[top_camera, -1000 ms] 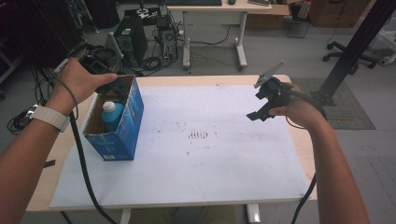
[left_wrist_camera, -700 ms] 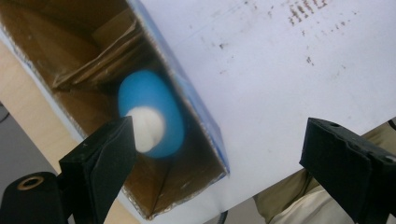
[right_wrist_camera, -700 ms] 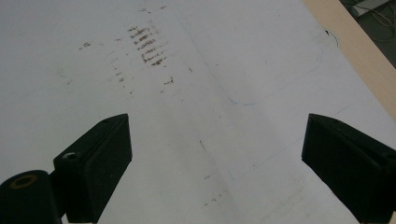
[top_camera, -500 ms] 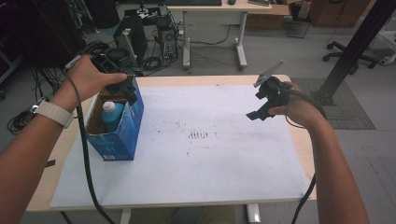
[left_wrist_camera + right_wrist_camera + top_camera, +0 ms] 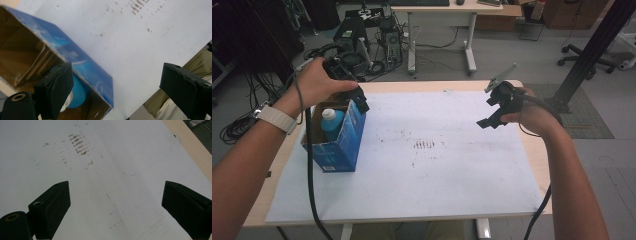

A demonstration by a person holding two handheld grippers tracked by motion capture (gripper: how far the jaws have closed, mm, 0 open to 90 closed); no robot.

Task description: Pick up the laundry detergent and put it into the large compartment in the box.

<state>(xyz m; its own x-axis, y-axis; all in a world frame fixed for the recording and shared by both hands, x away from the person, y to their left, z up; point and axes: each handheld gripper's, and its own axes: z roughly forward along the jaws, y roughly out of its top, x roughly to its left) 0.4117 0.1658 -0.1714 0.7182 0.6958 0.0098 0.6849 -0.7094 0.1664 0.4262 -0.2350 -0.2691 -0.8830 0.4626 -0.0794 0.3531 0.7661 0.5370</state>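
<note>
An open blue cardboard box (image 5: 337, 145) stands at the left of the paper-covered table (image 5: 437, 165). Inside it is a blue bottle with a white cap (image 5: 331, 120). My left gripper (image 5: 360, 102) hovers over the box's far right corner. In the left gripper view the left gripper (image 5: 116, 72) is open, one jaw over the bottle (image 5: 78, 92) inside the box (image 5: 75, 55), the other over the paper, the box wall between them untouched. Its jaws have just closed a little. My right gripper (image 5: 489, 111) is held above the table's right side; the right gripper (image 5: 115, 192) is open with nothing between its fingers.
Faint brown smudges (image 5: 424, 145) mark the middle of the white paper. A bare wooden table edge (image 5: 532, 165) runs along the right. Behind the table are a desk (image 5: 442, 10), tangled cables (image 5: 242, 125) on the floor and a black post (image 5: 592, 55).
My left hand has shifted right along the box top, from over its left side to its far right corner. The right hand has stayed put.
</note>
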